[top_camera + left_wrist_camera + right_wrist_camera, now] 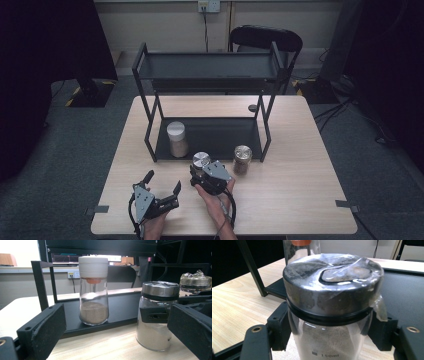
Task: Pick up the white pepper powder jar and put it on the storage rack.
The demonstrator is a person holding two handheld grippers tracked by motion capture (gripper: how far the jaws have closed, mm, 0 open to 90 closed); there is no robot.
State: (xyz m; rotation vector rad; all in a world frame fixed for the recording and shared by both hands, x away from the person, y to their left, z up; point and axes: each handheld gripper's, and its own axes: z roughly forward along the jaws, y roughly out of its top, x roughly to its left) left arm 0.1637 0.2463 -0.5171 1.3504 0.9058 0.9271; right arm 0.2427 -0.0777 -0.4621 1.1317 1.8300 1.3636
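Observation:
A glass jar with a metal lid [201, 161] [329, 290] stands on the wooden table [300, 165] just in front of the black rack. My right gripper [199, 171] [329, 332] is shut on it, a jaw pressing on each side of the glass below the lid. The left gripper view has this jar [156, 315] at the right, half full of pale powder. My left gripper [163, 181] [116, 330] rests near the table's front edge, open and holding nothing. A white-capped jar [177, 139] [93, 290] of brown powder stands on the rack's lower tray [220, 132].
A third jar [242, 159] [195, 280] with a foil-wrapped lid stands on the table right of the held one. The black two-tier rack [210, 70] takes up the middle and back of the table. A chair [265, 37] stands behind it.

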